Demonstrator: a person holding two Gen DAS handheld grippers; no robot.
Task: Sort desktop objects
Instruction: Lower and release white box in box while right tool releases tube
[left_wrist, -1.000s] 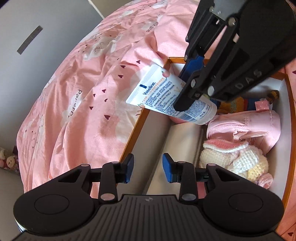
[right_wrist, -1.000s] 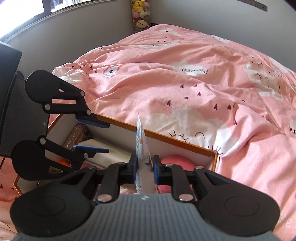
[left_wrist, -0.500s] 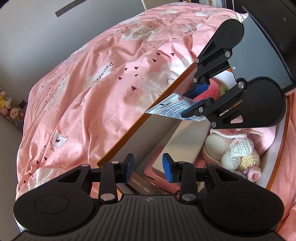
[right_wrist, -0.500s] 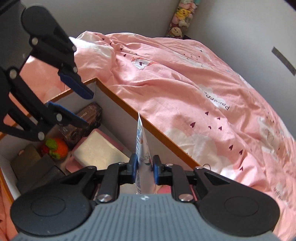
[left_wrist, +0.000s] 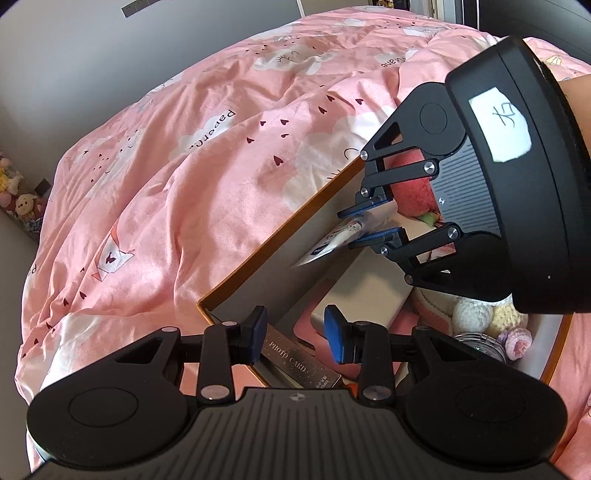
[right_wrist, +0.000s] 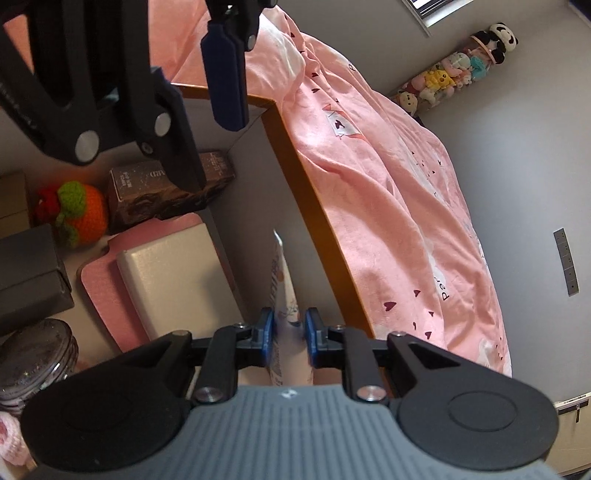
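Hanging crimp-first inside the storage box (right_wrist: 314, 206), close along its tan-edged wall, the lotion tube (right_wrist: 282, 295) sits pinched between the pads of the right gripper (right_wrist: 289, 334). A second ago it was level with the rim; now it is below it, so placing looks near. The left gripper (left_wrist: 295, 334) waits part-open and empty above the photo card box (left_wrist: 295, 360). Only the right view shows the crocheted persimmon (right_wrist: 79, 212); only the left shows the crochet balls (left_wrist: 491, 321).

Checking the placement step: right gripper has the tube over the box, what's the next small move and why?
Probably lower the tube a little further, then release: the right gripper is clamped on it, tip pointing into the slot between the box wall and the white case.
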